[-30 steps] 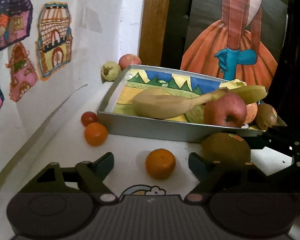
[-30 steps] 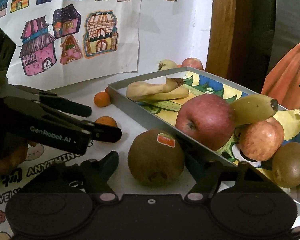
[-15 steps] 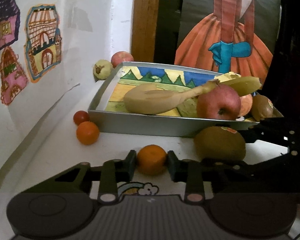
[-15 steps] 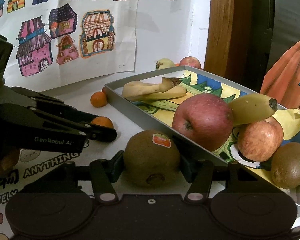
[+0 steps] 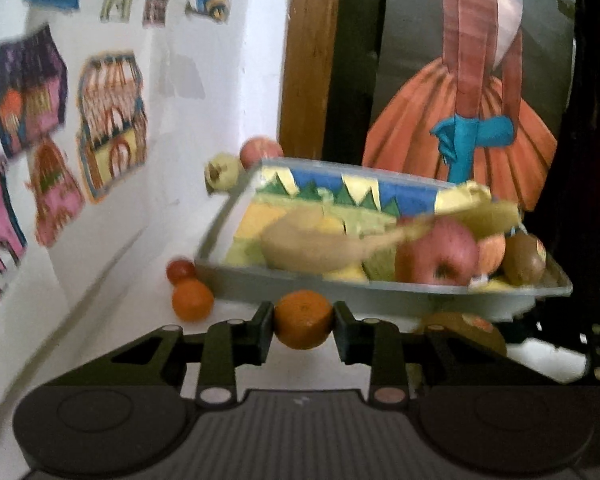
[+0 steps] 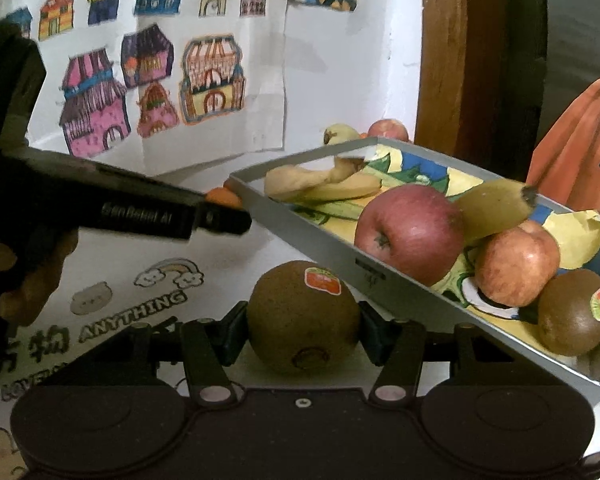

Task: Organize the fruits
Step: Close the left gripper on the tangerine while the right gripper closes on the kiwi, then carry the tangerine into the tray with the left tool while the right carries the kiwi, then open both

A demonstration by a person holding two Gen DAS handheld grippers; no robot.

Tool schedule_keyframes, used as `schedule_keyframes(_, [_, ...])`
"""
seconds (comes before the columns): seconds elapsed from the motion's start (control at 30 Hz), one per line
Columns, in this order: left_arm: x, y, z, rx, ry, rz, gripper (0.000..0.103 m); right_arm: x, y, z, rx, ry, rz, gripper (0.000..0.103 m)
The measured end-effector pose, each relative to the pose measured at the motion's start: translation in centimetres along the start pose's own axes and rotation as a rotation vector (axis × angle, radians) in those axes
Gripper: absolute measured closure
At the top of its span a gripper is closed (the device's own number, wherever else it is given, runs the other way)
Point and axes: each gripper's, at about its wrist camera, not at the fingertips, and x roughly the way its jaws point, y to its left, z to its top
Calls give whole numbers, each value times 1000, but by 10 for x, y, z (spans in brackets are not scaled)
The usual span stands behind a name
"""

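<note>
- Left gripper [image 5: 303, 322]: fingers closed on a small orange [image 5: 303, 319], low centre of the left wrist view, just in front of the grey tray [image 5: 380, 294]. Whether the orange is clear of the table cannot be told; the view is blurred.
- Right gripper [image 6: 303, 330]: fingers clamped on a kiwi [image 6: 303, 316], lower centre of the right wrist view, just beside the tray's near wall.
- Tray contents: red apple [image 6: 410, 232], a smaller apple [image 6: 518, 268], banana [image 6: 494, 208], a second kiwi [image 6: 576, 314], all crowded at the right end.
- Loose fruit: another orange [image 5: 192, 300] and a small red fruit [image 5: 180, 270] at the tray's left corner.
- Risks, as judged: round fruit may roll out of a two-point grip; the kiwi may bruise under pressure; either piece may clip the tray wall going in; a drop onto the crowded end could knock fruit loose; the two grippers work close together and may collide.
- Writing: "GenRobot.AI", partly blurred, on the left gripper's side; "ANYTHING" on the table mat [image 6: 132, 308]; the red kiwi stickers are unreadable.
</note>
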Motion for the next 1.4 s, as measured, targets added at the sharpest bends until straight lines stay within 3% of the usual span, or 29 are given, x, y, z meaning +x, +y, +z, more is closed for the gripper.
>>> schedule_keyframes(0.2, [-10, -1, 23, -41, -84, 25, 69, -38, -8, 11, 1, -82, -22, 45])
schedule_keyframes(0.47, [5, -21, 53, -78, -156, 7, 69, -68, -50, 26, 30, -139, -155, 45])
schedule_keyframes(0.83, [57, -37, 59, -107, -120, -3, 68, -40, -72, 12, 43, -95, -209, 45])
schedule_keyframes(1.4, [81, -44, 55, -93, -77, 16, 68, -12, -81, 2, 66, -80, -227, 45])
